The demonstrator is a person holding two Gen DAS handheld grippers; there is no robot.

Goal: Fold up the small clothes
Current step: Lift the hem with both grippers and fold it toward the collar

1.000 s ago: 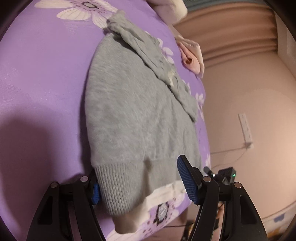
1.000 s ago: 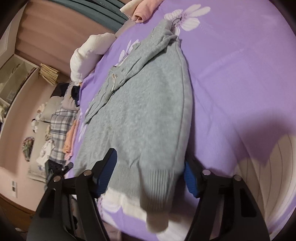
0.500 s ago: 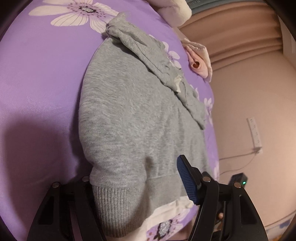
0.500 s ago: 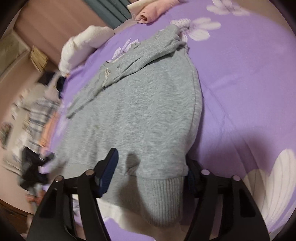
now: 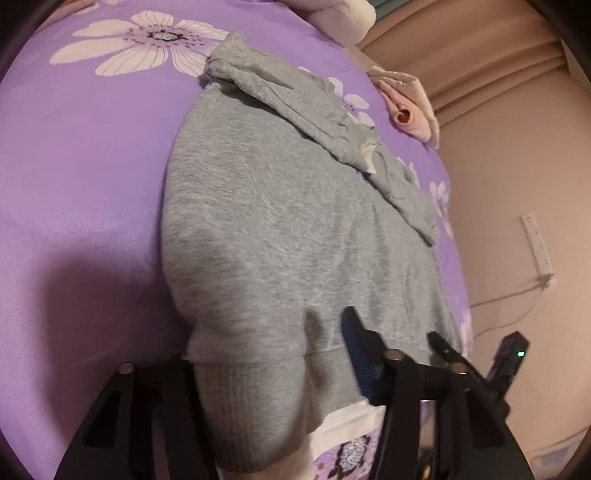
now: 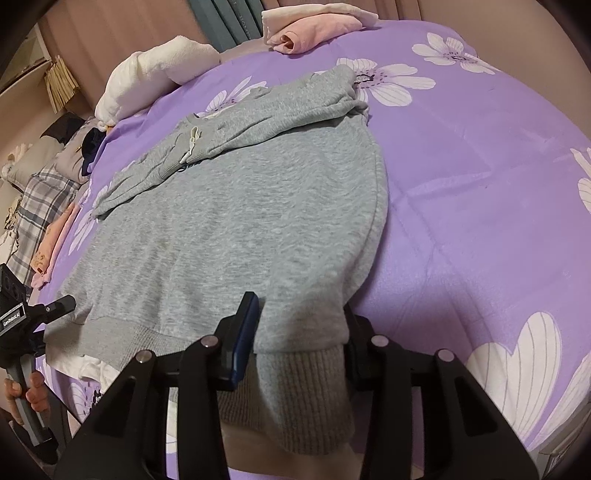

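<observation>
Two hand-held grippers close on the ribbed hem corners of a grey sweatshirt (image 6: 236,229) spread across a purple flowered bedspread (image 6: 480,177), its sleeves already folded across the chest. The left gripper (image 5: 266,369) is narrowing its jaws with a bunched hem corner between them; its left finger is buried behind cloth, so whether the pads press yet cannot be told. The right gripper (image 6: 295,350) is likewise closing around the opposite corner, the blue pad (image 6: 242,339) just touching the fabric. The likely trouble: thick ribbing bunched in the jaws may slip out on the lift, or one jaw may catch only the top layer, so the hem rises unevenly and the fold skews. The loosely laid sleeves (image 6: 258,114) could slide off if the hem is swung over too fast. A white undergarment edge (image 5: 347,421) beneath the hem might be pinched along. Farther off, a folded pink garment (image 6: 314,33) and white bundle (image 6: 147,74) sit at the bed's far edge, clear of the fold's path.
</observation>
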